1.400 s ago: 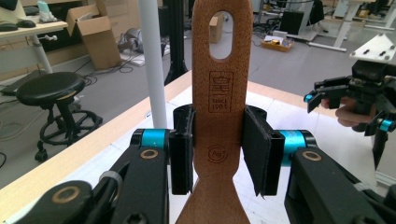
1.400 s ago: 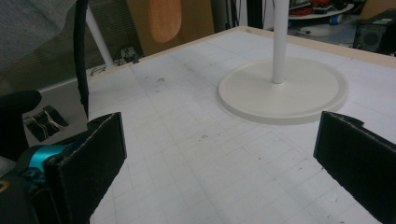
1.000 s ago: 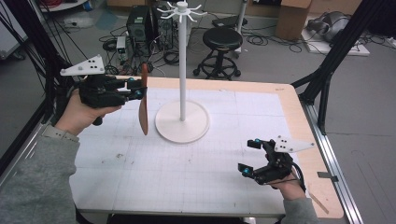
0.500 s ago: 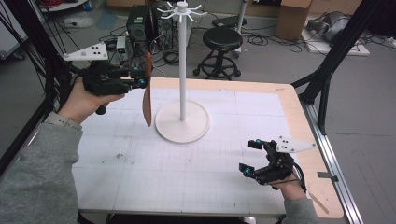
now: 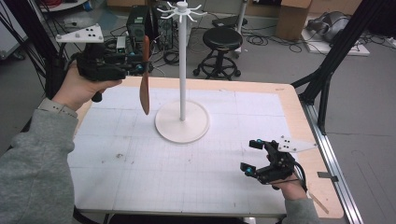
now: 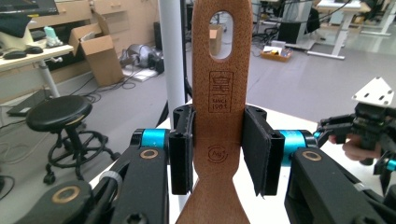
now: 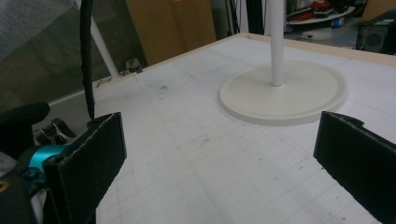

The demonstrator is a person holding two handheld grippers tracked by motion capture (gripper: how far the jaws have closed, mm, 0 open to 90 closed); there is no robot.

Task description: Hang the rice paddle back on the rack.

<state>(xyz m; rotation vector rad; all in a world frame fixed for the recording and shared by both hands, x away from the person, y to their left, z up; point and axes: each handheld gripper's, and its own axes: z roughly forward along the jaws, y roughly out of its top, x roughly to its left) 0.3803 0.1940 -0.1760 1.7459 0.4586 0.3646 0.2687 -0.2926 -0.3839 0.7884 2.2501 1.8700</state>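
Wooden spatula (image 5: 145, 77), clamped in the left claw (image 5: 138, 66), now raised higher at upper left toward the hook stand (image 5: 181, 70); right claw (image 5: 251, 157) apart, idle

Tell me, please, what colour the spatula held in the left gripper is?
The spatula is reddish brown, clearest in the left gripper view.

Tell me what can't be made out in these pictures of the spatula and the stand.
- Wooden spatula: in the left gripper view its blade is cut off by the bottom edge, and the left gripper pads cover its sides.
- Stamped logo: too small to read.
- White stand: in the right gripper view the top edge cuts off its hooks.
- Right gripper: the high view is too small for jaw detail.
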